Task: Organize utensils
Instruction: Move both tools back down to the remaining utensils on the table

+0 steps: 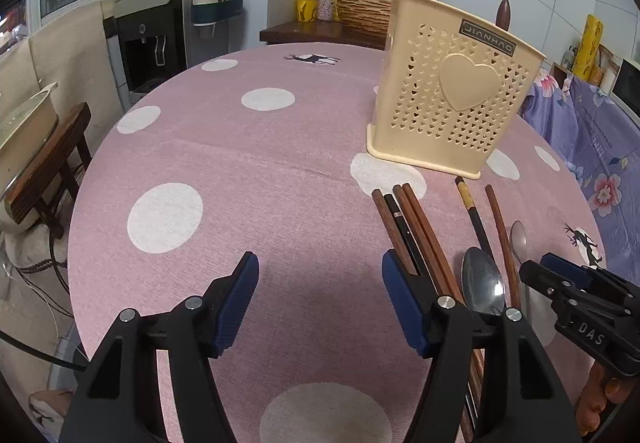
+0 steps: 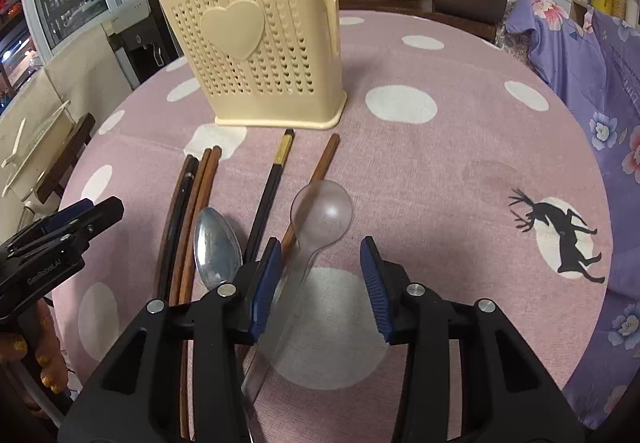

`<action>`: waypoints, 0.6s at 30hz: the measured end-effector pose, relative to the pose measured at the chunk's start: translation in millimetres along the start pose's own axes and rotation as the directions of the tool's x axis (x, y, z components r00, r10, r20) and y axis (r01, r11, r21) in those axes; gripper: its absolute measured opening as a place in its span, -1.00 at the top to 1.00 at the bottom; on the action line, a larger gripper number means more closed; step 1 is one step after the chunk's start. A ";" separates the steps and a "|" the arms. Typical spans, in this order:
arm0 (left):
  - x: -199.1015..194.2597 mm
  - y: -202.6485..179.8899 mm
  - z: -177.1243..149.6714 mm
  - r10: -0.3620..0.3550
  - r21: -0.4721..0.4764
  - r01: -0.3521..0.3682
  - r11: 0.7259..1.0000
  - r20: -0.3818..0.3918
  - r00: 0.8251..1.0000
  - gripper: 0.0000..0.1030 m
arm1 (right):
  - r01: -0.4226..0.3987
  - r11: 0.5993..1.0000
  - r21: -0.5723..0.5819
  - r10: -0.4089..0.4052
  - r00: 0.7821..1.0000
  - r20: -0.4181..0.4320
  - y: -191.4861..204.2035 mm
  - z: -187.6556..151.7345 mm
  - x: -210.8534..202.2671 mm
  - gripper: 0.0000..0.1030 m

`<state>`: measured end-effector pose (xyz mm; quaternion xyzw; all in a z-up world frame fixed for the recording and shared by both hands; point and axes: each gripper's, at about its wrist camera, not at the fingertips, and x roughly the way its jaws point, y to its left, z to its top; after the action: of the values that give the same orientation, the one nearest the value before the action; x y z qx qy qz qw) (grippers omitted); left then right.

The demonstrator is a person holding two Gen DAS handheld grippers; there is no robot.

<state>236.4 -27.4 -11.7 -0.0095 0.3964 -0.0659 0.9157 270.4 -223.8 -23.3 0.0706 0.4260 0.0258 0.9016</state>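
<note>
The left claw [image 1: 320,307] has its jaws apart, with only the pink dotted cloth of the round surface [image 1: 224,163] between the blue pads. The utensils lie just to the right of it: a bundle of brown chopsticks [image 1: 416,227] with one black chopstick [image 1: 400,221] among them passes under its right finger [image 1: 404,307]. Their long axis runs from near to far, and the far ends point toward the cream utensil holder [image 1: 448,83], which stands upright on the far right part of the surface.

Right of the bundle lies a metal spoon [image 2: 218,247], bowl toward the far side. Next comes a black chopstick with a gold band [image 2: 276,171], then a single brown chopstick [image 2: 320,167]; both lean a little to the right as they go far, toward the holder.

The right claw [image 2: 320,291] also has its jaws apart. A clear plastic spoon [image 2: 322,211] lies with its round bowl just beyond the fingertips, and its handle comes near between the pads, close to the left pad [image 2: 264,287]; I cannot tell if it touches. The handle crosses the single brown chopstick.
</note>
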 end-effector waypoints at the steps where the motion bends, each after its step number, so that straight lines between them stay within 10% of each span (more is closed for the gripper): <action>1: 0.6 -0.4 0.0 0.000 -0.001 0.000 1.000 -0.002 1.000 -0.24 | 0.006 1.000 -0.002 -0.007 1.000 -0.003 1.6 0.0 1.5 0.20; 18: 4.3 1.1 1.4 -0.008 -0.017 0.008 1.000 -0.013 1.000 -0.24 | -0.032 0.992 0.121 0.034 0.999 -0.011 -2.8 16.8 15.4 0.36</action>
<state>240.6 -26.9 -13.9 -0.0185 0.4028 -0.0660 0.9127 293.2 -226.7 -25.0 0.1318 0.4316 0.0155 0.8923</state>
